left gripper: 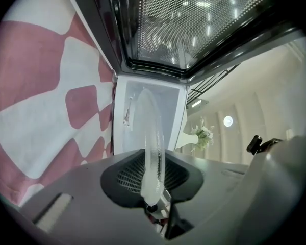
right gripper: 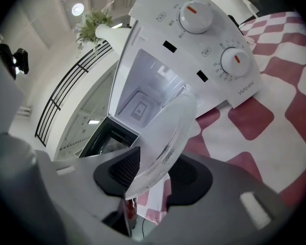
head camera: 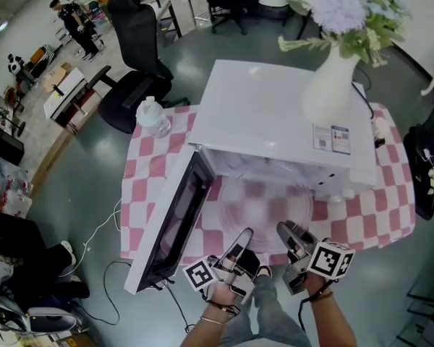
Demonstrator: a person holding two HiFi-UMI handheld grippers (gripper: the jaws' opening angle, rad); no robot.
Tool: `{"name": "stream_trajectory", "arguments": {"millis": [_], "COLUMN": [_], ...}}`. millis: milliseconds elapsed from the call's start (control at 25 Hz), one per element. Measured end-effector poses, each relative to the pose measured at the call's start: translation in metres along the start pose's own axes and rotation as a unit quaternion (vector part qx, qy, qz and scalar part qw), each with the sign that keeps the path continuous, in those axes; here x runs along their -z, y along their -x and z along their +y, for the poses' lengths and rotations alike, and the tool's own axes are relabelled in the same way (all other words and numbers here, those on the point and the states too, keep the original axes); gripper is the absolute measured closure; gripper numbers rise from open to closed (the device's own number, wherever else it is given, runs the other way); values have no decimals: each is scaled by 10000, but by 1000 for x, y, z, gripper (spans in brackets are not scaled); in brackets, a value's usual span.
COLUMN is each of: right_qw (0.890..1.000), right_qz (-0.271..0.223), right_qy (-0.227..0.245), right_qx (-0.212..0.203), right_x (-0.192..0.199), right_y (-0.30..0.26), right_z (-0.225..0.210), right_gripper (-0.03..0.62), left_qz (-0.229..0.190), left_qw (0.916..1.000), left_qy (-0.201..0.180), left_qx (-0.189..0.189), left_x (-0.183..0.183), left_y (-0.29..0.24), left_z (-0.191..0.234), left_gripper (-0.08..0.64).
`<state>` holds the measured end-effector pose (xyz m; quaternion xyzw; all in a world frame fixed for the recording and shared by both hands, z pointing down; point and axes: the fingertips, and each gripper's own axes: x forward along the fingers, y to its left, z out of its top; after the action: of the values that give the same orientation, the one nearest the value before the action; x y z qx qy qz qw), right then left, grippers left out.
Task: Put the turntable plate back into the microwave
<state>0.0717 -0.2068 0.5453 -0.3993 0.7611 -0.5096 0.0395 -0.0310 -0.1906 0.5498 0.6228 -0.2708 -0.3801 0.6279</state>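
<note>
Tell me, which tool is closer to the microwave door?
Left. The left tool is next to the microwave door; the right tool is farther away, on the left tool's other side.

Head view: the scene is taken from high above, looking steeply down; the microwave [head camera: 275,114], its open door [head camera: 177,219] and the checked cloth [head camera: 390,215] are seen whole, well off.
Left gripper view: shot from the left gripper [head camera: 240,246], close in and rolled sideways, aimed along the jaws into the microwave's opening.
Right gripper view: shot from the right gripper [head camera: 293,238], just as close, aimed at the microwave's front from the dial side.
Shared: the microwave's opening, the plate [head camera: 257,210] and the vase [head camera: 333,78] are caught in all three.
</note>
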Motion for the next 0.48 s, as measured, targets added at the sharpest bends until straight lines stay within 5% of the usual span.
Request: {"name": "stream_trajectory", "arguments": {"millis": [480], "right_qw": [9991], "right_qz": [-195], "right_qy": [-289], "right_qx": [-254], "right_x": [-8], "right_y": [15], "right_z": [5], "right_gripper": [413], "left_qz": [-143], "left_qw": [9997], "left_qy": [-100], "left_qx": [149], "left_x": [-11], "left_y": [-11], "left_z": [-2], "left_gripper": [500]}}
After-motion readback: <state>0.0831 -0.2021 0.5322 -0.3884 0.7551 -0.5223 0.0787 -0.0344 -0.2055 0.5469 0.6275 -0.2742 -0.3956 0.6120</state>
